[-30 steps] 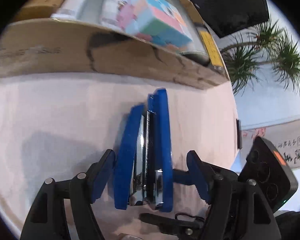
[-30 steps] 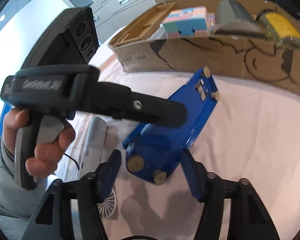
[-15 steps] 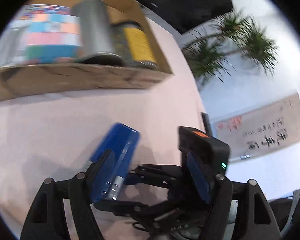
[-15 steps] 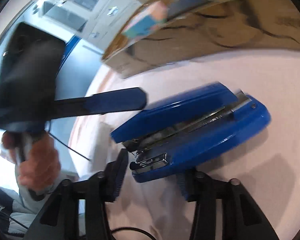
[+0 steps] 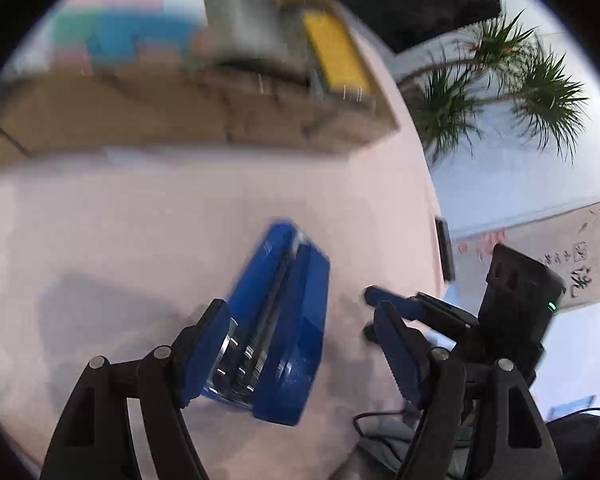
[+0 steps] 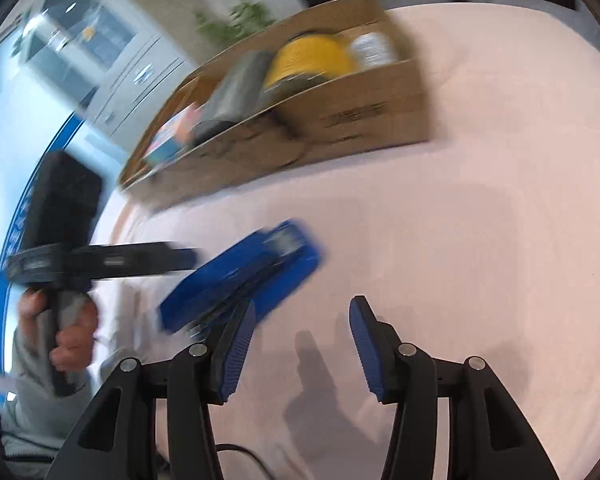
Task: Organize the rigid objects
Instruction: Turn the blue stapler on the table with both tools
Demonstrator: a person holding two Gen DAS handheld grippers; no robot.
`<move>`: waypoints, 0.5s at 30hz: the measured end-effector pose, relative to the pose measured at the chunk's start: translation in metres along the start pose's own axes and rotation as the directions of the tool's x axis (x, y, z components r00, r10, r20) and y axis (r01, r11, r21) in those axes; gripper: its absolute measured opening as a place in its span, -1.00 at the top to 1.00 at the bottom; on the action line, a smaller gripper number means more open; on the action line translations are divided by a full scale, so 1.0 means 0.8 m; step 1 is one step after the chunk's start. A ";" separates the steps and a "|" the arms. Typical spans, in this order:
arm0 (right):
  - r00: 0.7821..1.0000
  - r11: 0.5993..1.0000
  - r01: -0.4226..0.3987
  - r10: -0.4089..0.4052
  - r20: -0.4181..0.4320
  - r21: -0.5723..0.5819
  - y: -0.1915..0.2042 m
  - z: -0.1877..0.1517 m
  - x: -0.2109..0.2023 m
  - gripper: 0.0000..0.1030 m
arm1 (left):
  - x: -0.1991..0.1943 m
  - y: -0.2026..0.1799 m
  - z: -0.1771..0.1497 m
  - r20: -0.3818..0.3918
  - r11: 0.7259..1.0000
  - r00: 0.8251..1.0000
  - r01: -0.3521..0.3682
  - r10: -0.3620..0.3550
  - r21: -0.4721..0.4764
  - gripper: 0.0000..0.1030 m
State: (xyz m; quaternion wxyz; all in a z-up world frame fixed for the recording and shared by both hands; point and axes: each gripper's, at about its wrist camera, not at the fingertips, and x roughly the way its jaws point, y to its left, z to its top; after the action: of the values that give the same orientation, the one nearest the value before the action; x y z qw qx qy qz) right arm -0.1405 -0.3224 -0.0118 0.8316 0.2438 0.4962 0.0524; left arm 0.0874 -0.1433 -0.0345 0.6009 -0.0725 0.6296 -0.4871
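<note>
The left hand-held gripper [image 5: 302, 346] is reaching down over a pink counter [image 5: 140, 220] with its jaws spread apart. A blue stapler [image 5: 278, 328] is lying on its side between the two blue pads. The stapler's hinged end is sitting right against the left pad [image 5: 206, 354], while the other pad [image 5: 396, 354] is standing apart from it, so the jaws are not clamping it. Motion blur is softening the edges, so whether the left pad is actually touching is hard to say.

The right hand-held gripper [image 6: 298, 346] is hovering over bare counter with its jaws open and nothing between them; they have just been opening. In its view the stapler is lying outside the jaws, just beyond the left pad [image 6: 236, 350] and angling away up and to the right. Further left, a hand [image 6: 66, 330] is gripping the handle of the left tool.

Beyond the stapler, a cardboard box [image 6: 360, 120] is standing on the counter, holding a yellow roll [image 6: 312, 60], a grey cylinder [image 6: 232, 92] and a pastel cube [image 6: 172, 136].
</note>
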 end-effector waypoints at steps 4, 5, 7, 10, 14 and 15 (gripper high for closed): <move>0.995 0.993 -0.061 0.052 -0.088 -0.101 0.053 -0.013 0.031 0.05 | 0.011 -0.023 -0.013 -0.037 0.995 0.995 0.089 -0.088 0.032 -0.51; 0.994 0.993 -0.057 0.047 -0.096 -0.106 0.056 -0.017 0.033 0.02 | 0.012 -0.028 -0.015 -0.039 0.996 0.997 0.073 -0.071 0.050 -0.51; 0.995 0.995 -0.029 0.020 -0.100 -0.095 0.053 -0.017 0.033 -0.01 | 0.013 -0.033 -0.017 -0.048 0.995 0.995 0.087 -0.084 0.055 -0.51; 0.995 0.996 0.032 -0.040 -0.092 -0.087 0.054 -0.010 0.031 -0.06 | 0.001 -0.036 -0.017 -0.034 0.988 0.991 0.133 -0.131 0.072 -0.51; 0.994 0.995 0.083 -0.086 -0.067 -0.053 0.055 -0.005 0.033 -0.11 | -0.019 -0.022 -0.020 0.039 0.995 0.996 0.075 -0.078 0.070 -0.51; 0.994 0.996 0.088 -0.090 -0.068 -0.030 0.052 -0.006 0.035 -0.11 | -0.023 -0.014 -0.021 0.045 0.997 0.997 0.059 -0.061 0.054 -0.51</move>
State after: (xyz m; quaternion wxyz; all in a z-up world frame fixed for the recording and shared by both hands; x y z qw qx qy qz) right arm -0.1238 -0.2750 -0.0168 0.8186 0.2081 0.5344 0.0304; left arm 0.0731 -0.1277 -0.0169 0.6023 -0.0871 0.5999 -0.5194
